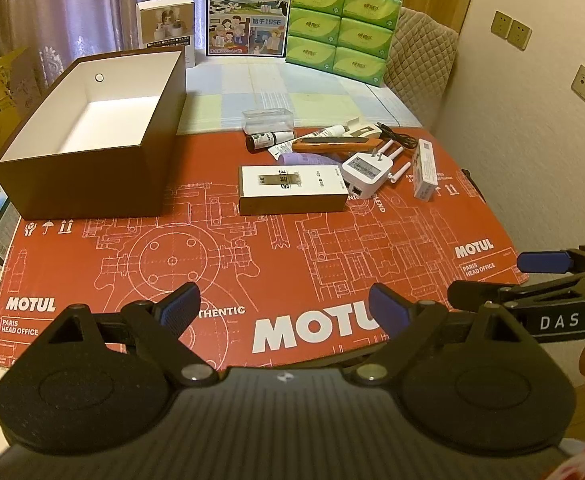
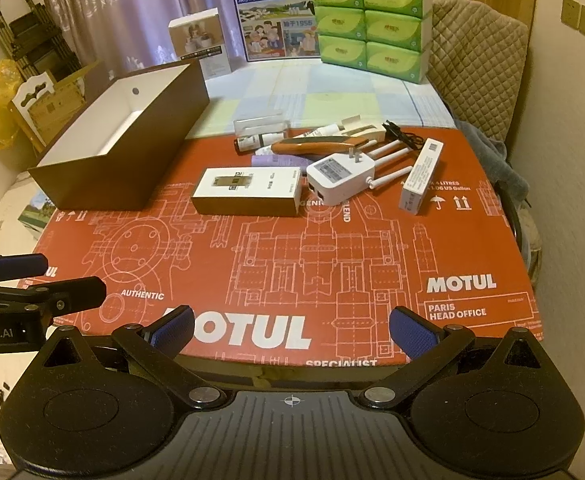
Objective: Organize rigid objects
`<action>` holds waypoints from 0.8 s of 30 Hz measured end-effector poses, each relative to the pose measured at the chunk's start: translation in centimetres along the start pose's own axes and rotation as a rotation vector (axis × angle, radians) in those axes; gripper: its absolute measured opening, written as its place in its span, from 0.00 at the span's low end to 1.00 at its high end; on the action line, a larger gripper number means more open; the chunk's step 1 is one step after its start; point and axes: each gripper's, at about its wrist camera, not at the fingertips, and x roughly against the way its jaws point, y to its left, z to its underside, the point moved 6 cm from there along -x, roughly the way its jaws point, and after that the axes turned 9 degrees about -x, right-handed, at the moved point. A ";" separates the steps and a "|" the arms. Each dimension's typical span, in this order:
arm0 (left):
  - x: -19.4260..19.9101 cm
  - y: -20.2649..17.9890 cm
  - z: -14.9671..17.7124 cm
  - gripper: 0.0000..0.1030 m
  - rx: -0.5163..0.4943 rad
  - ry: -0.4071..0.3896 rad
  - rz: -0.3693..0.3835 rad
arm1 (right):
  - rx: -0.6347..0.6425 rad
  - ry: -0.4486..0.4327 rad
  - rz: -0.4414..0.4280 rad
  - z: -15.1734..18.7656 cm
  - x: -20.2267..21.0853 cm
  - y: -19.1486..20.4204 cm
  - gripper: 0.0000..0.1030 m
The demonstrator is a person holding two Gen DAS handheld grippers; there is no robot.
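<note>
Both grippers hang over the near edge of the red mat [image 1: 212, 248], holding nothing — the left gripper [image 1: 284, 308] with its blue pads spread wide, the right gripper [image 2: 292, 330] likewise spread apart. Each shows at the edge of the other's view, side by side and close.

On the left of the mat stands a brown box [image 1: 88, 172], open, its white inside bare. Just right of it lies a flat white carton [image 1: 292, 190], and touching that carton's right end a white plug adapter [image 1: 366, 170] with antennas. A slim white box [image 1: 424, 170] lies near the adapter, further right. Behind these, in a loose heap, lie an orange knife [image 1: 332, 145], a dark bottle [image 1: 268, 140], a clear case [image 1: 268, 119] and a black cable [image 1: 396, 134] — several touching or overlapping.
</note>
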 end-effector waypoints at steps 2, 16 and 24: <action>-0.3 -0.1 -0.2 0.87 0.000 0.002 0.001 | 0.002 0.003 0.001 -0.2 -0.1 -0.1 0.98; -2.3 0.6 -1.2 0.87 -0.015 0.027 0.034 | -0.011 0.021 -0.001 -1.4 -1.3 -0.6 0.98; -4.8 0.9 -2.9 0.87 -0.049 0.005 0.055 | -0.026 -0.004 0.001 -3.2 -2.4 -2.0 0.98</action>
